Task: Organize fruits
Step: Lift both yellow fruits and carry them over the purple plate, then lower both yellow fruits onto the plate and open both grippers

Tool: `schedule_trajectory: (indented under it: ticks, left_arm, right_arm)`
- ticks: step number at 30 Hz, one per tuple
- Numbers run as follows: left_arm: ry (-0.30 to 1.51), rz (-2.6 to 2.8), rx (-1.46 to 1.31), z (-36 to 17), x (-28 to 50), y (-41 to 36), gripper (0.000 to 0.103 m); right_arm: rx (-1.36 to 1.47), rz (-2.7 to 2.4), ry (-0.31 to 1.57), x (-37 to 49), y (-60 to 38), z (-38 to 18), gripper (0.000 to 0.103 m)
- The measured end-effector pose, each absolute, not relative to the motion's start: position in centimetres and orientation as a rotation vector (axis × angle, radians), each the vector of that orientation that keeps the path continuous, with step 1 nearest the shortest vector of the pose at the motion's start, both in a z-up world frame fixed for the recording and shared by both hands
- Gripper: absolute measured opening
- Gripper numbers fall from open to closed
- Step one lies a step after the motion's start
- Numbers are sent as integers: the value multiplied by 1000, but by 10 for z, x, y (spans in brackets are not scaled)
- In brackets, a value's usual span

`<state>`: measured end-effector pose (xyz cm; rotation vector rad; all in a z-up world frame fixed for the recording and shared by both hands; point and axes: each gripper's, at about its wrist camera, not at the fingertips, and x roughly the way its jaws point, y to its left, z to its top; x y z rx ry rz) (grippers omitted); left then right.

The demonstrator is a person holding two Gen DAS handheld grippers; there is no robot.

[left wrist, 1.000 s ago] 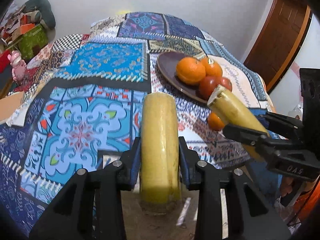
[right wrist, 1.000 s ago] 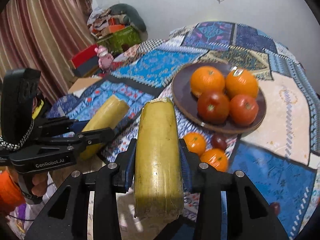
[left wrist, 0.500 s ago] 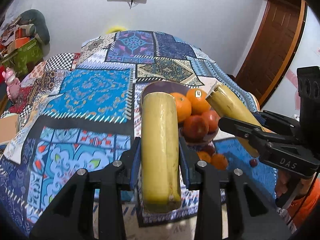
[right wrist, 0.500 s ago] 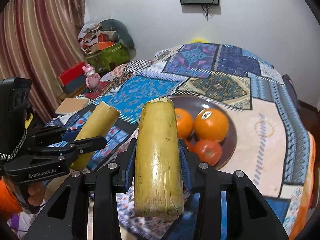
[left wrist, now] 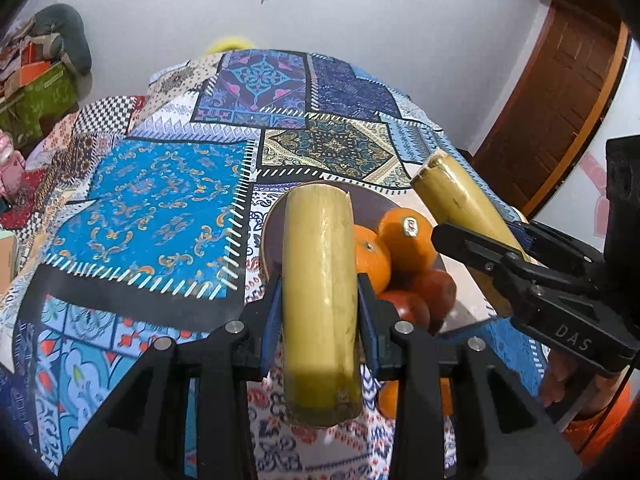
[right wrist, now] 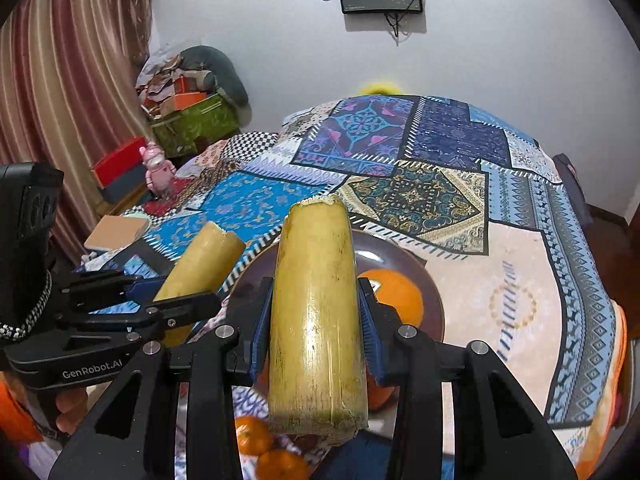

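Both grippers have risen and tipped forward since a second ago, so the brown plate (left wrist: 276, 220) now sits right behind the held stalks instead of off to one side, and the wall screen has come into view.

Taking the plate as the landmark and going left to right: the left gripper (left wrist: 320, 304) is clamped on a yellow sugarcane piece (left wrist: 318, 292), held in the air over the plate's near-left edge. On the plate lie oranges (left wrist: 408, 236) and red tomatoes (left wrist: 434, 288), apparently already gathered. Just in front of the plate, small tangerines (right wrist: 252, 434) lie loose on the patchwork cloth (left wrist: 160, 208). To the plate's right, the right gripper (right wrist: 316, 320) is closed on a second sugarcane piece (right wrist: 316, 320), also off the surface.

My reading: the round fruit is mostly sorted; both cane pieces have yet to be set down, and the loose tangerines remain.
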<state>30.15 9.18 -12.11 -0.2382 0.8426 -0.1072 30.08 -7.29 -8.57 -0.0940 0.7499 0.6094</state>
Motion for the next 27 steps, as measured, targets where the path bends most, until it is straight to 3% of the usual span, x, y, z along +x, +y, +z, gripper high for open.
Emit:
schedule_trajectory:
  ticks: [27]
  left_arm:
    - [901,-54,-326,-146,350,101,36]
  right_arm:
    - [-59,599,806,330,-67,-111,36]
